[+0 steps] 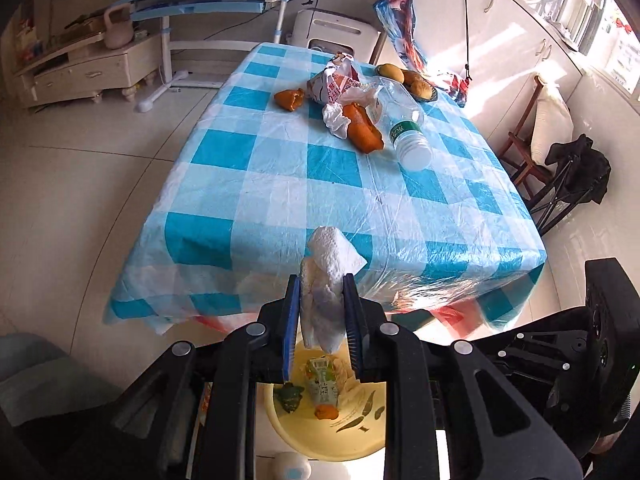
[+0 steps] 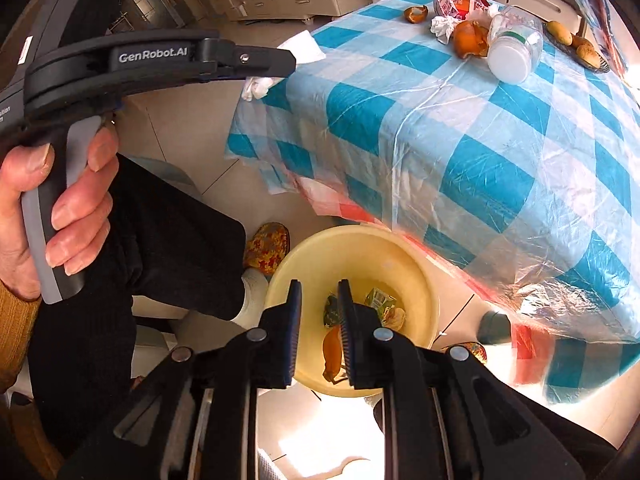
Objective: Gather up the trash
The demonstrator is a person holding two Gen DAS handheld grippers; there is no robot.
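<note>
While left gripper (image 1: 322, 312) clamps tissue (image 1: 328, 280), right gripper (image 2: 319, 320) gapes over basin (image 2: 400, 248)

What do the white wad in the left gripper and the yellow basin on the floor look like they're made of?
White wad: probably tissue paper, matte, with a dimpled, crumpled surface. Yellow basin: likely plastic, a smooth, slightly glossy wall with printed leaf shapes inside.

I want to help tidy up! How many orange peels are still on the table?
2. One peel lies left of the printed bag; the other peel lies beside the bottle. More may hide under the bag.
</note>
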